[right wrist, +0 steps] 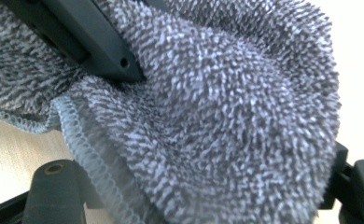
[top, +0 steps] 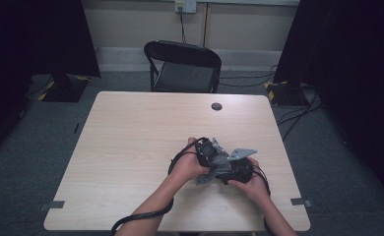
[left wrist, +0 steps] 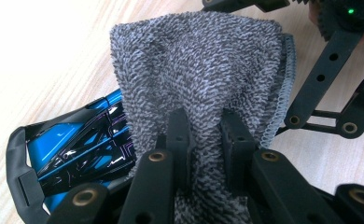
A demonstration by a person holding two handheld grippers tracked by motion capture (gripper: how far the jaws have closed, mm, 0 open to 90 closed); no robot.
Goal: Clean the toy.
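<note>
Left gripper (left wrist: 203, 135) pinches a soft grey cloth (left wrist: 199, 70) draped over a glossy blue-black object (left wrist: 77, 144) (probably slippery) on the table (top: 131, 128). Right gripper's (top: 239, 169) jaws are cloth-covered; grip unclear.

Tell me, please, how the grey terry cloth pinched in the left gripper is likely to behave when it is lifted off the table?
The grey cloth will probably hang limp: it already bunches and folds where the left gripper pinches it. Its looped pile looks grippy, so slipping out seems unlikely. It appears light, though it drapes over a blue and black object and might drag it slightly.
</note>
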